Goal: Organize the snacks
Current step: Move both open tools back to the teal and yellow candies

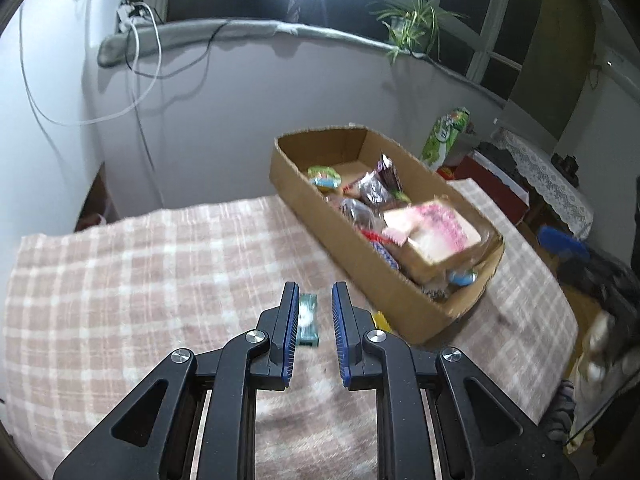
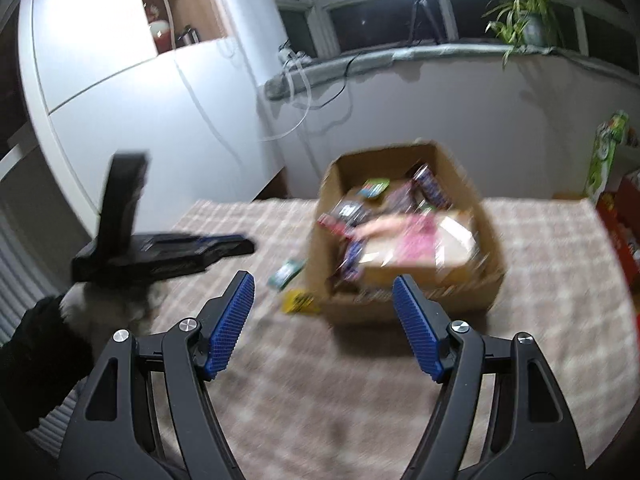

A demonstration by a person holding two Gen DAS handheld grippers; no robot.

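Note:
A cardboard box [image 1: 296, 184] full of snack packets stands on the checked tablecloth; it also shows in the right wrist view [image 2: 404, 304]. A pink-and-white packet [image 1: 432, 228] lies on top of the pile. My left gripper [image 1: 315, 292] is open above a small green packet [image 1: 307, 320] that lies flat on the cloth between its fingers. A yellow packet [image 1: 382, 320] peeks out by the box's near corner. My right gripper [image 2: 324, 280] is wide open and empty, hovering in front of the box. In its view the green packet [image 2: 285, 274] and the yellow packet [image 2: 300, 302] lie left of the box, and the left gripper [image 2: 236, 245] reaches in from the left.
The table [image 1: 120, 280] stands against a white wall. A green carton [image 1: 444, 136] and red boxes [image 1: 492, 180] stand past the table's right side. A cluttered floor lies to the right. A white cabinet [image 2: 120, 120] stands at the left.

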